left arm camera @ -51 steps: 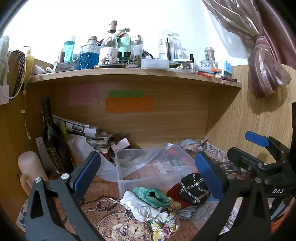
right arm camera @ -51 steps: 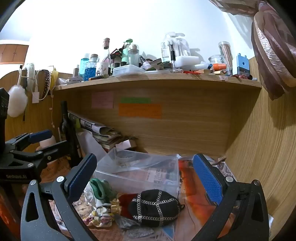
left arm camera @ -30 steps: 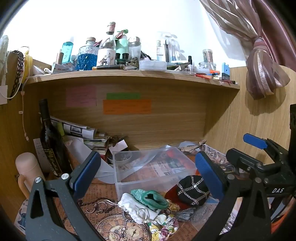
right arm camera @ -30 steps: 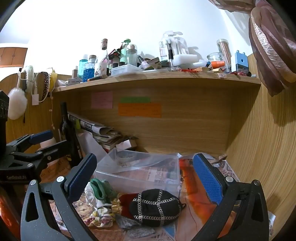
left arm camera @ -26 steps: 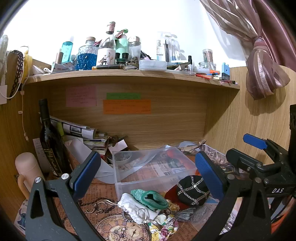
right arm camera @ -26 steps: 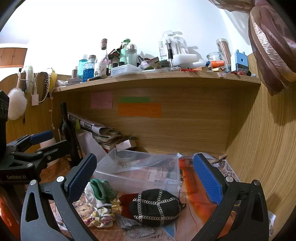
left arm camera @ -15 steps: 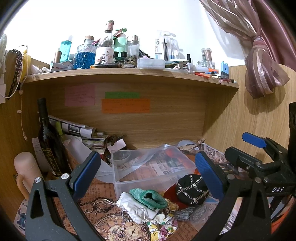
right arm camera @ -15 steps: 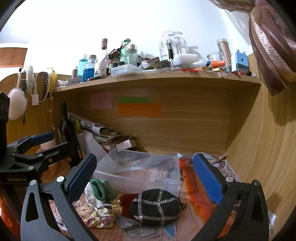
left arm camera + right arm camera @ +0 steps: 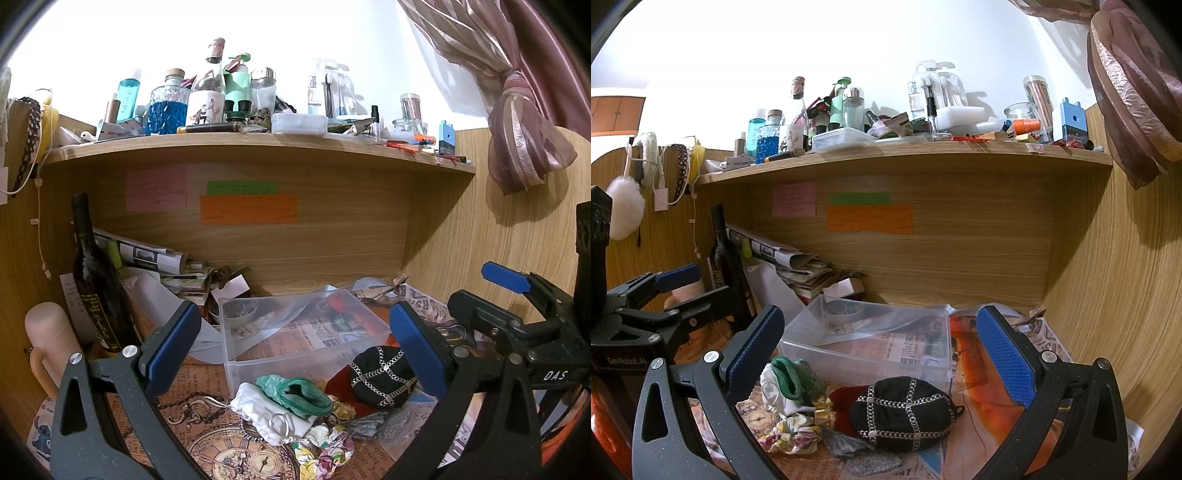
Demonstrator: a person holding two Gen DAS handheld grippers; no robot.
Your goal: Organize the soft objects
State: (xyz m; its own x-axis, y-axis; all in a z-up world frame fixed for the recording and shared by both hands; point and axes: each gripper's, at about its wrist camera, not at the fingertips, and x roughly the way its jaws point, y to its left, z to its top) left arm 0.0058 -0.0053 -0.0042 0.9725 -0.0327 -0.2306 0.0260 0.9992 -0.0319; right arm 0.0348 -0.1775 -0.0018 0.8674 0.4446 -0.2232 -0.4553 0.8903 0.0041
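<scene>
A pile of soft things lies on the desk in front of a clear plastic box: a black cap with silver chains, a green knitted piece, a white cloth, a floral scrunchie and a grey fabric scrap. My left gripper is open and empty above the pile. My right gripper is open and empty, above the black cap.
A dark wine bottle and stacked newspapers stand at the back left. A pink flask is at the far left. The shelf above is crowded with bottles. A wooden wall closes the right side.
Both grippers stay open and nearly still; the left view has shifted only slightly. Nothing in the pile has moved.
</scene>
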